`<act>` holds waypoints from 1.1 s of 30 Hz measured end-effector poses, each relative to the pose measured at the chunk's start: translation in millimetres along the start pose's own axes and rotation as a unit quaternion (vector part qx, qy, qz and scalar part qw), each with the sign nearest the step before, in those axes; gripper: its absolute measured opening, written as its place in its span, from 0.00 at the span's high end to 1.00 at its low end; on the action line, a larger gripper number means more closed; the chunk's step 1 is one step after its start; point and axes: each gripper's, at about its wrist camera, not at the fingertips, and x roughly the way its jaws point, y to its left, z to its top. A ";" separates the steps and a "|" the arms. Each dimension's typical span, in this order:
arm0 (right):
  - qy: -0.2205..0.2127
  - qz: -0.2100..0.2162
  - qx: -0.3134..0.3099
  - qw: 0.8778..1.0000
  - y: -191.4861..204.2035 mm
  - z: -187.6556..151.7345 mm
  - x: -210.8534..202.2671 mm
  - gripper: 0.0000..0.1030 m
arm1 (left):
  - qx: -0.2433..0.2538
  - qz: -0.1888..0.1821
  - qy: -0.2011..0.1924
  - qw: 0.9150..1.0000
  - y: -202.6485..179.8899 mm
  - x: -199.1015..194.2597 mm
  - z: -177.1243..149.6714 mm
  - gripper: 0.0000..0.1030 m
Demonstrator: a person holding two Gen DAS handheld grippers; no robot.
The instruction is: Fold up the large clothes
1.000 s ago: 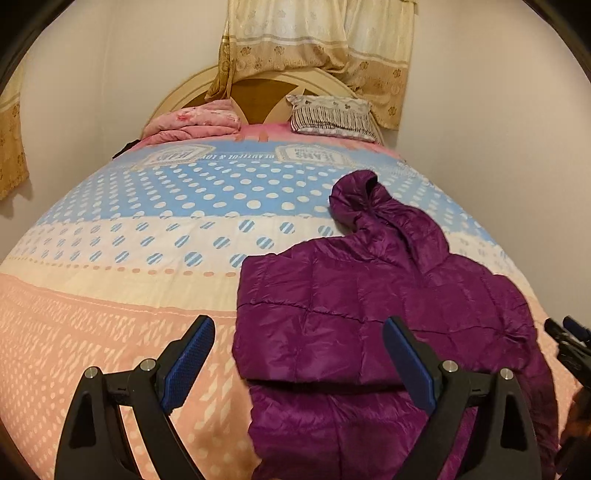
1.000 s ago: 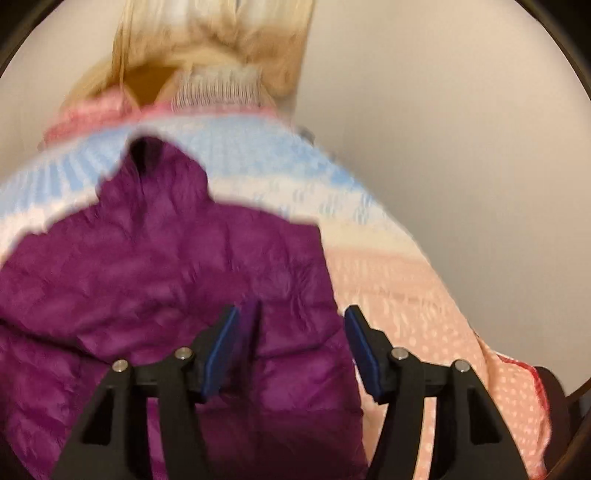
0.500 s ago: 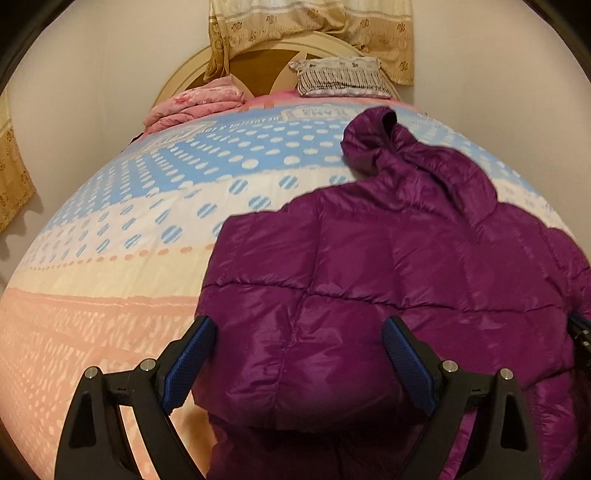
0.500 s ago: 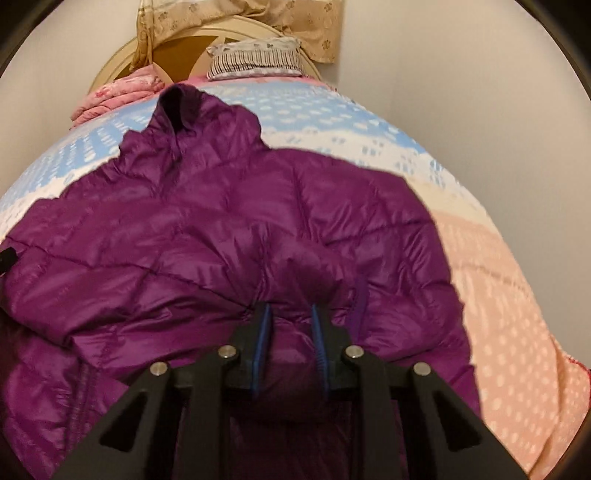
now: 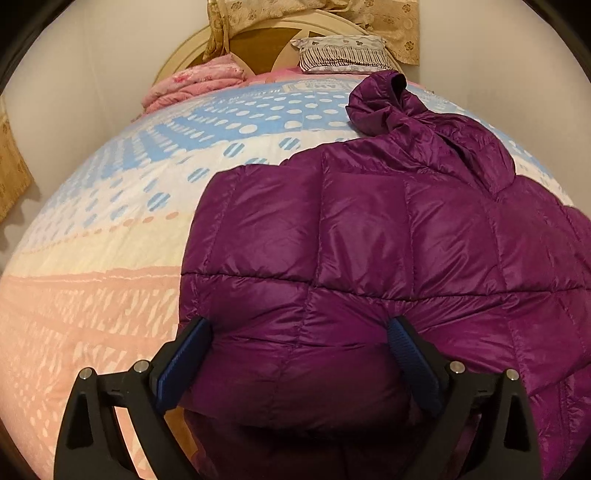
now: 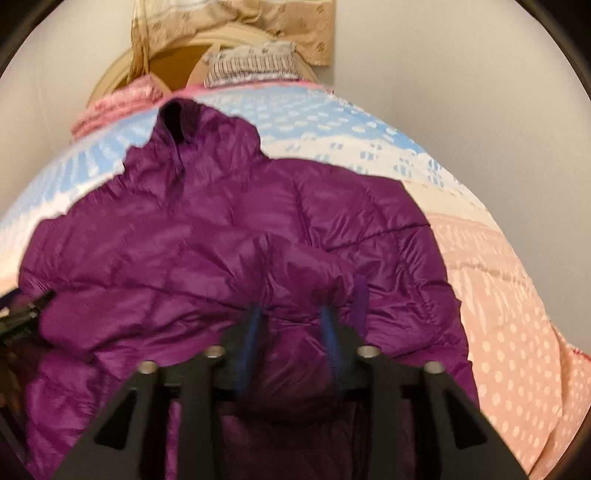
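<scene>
A purple quilted jacket (image 5: pixel 388 240) lies spread on the bed (image 5: pixel 92 295), toward the bed's right side in the left wrist view, its hood (image 5: pixel 384 103) pointing at the headboard (image 5: pixel 258 40). A folded part of the jacket lies doubled over the rest at the near end.

The left gripper (image 5: pixel 299 343) has its jaws spread wide, one blue pad at the jacket's left edge and the other sunk in the padding, with a broad puffy fold bulging between them. Whether the pads press on it I cannot tell.

The right gripper (image 6: pixel 291 332) has just been opening its jaws; they stand partly apart with a ridge of jacket fabric between the blue pads, and this view is blurred.

A pink blanket (image 5: pixel 192 83) and a striped pillow (image 5: pixel 340 53) sit by the headboard, under a beige curtain (image 5: pixel 332 14).
</scene>
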 end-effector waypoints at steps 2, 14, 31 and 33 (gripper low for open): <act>0.027 -0.002 -0.015 1.000 4.7 -4.1 11.7 0.37 | -0.009 -0.018 0.006 1.000 5.2 0.2 0.2 0.05; -0.011 0.075 -0.011 0.997 -6.1 116.2 -82.9 0.37 | -0.020 -0.106 -0.044 0.993 41.5 -117.6 134.6 0.06; 0.072 0.121 0.046 0.989 33.5 277.8 119.9 0.37 | -0.026 -0.086 0.051 0.995 -16.7 114.0 265.3 0.06; 0.082 0.110 0.041 0.990 43.3 282.0 154.2 0.37 | -0.041 -0.091 0.064 0.993 -23.3 139.3 259.2 0.06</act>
